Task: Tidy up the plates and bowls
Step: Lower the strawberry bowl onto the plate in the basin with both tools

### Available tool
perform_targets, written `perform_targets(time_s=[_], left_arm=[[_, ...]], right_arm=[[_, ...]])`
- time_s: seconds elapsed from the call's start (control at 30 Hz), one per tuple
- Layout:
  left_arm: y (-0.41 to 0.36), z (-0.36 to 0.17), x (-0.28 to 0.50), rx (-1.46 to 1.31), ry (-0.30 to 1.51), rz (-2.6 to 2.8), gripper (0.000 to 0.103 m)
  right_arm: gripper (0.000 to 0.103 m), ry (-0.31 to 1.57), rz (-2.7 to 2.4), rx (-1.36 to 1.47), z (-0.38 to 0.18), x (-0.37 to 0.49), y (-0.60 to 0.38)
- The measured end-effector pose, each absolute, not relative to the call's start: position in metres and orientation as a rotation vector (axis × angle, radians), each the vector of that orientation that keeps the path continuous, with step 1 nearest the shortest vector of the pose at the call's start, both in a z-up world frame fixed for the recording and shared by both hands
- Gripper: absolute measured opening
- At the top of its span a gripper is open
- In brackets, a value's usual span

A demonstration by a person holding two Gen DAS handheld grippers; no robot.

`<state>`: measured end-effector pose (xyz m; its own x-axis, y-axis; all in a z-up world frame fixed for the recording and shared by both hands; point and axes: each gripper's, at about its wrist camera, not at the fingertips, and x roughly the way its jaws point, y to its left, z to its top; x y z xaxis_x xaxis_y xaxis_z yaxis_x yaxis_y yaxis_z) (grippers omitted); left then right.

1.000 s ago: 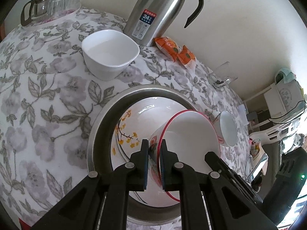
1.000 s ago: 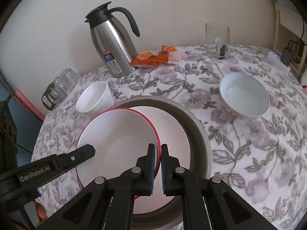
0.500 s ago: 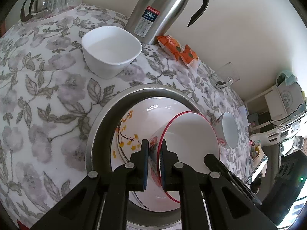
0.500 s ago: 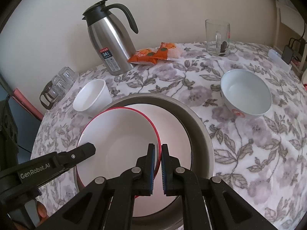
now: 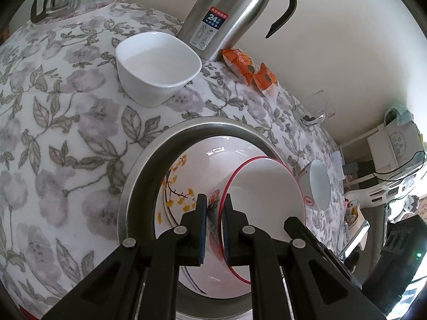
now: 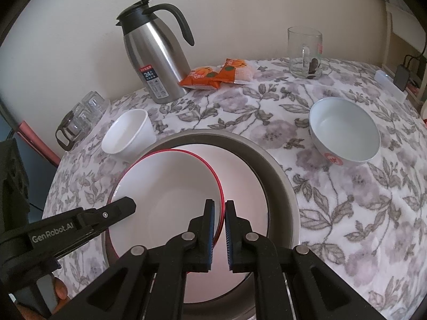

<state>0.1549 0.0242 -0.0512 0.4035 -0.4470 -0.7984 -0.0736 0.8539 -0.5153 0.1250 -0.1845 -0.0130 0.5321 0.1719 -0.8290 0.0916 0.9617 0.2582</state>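
The red-rimmed bowl [image 6: 170,197] hangs tilted over the steel basin [image 6: 280,186], its rim pinched by both the left gripper [image 5: 215,208] and right gripper [image 6: 219,213]; floral tablecloth [image 6: 360,213], cream wall; two white bowls at ten and two o'clock.

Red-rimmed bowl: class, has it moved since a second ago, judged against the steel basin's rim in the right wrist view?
No. The red-rimmed bowl overlaps the steel basin at the same part of its left rim as before, with no visible shift.
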Motion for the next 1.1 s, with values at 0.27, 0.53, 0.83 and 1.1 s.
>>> perform_targets(time_s=[0.27, 0.53, 0.83, 1.1], left_arm=[[0.0252, -0.0514, 0.1543, -0.538, 1.149, -0.251, 0.009], [0.0257, -0.0505, 0.1539, -0.546, 1.163, -0.257, 0.009], [0.0259, -0.0445, 0.1525, -0.538, 1.156, -0.259, 0.012], [0.0257, -0.0416, 0.1516, -0.525, 1.148, -0.258, 0.012]], right_arm=[[0.010, 1.012, 0.056, 0.302, -0.0137, 0.1238, -0.1863], [0.011, 1.016, 0.067, 0.319, -0.0137, 0.1234, -0.1888], [0.011, 1.025, 0.070, 0.318, -0.0129, 0.1231, -0.1894], [0.011, 1.029, 0.071, 0.324, -0.0137, 0.1226, -0.1918]])
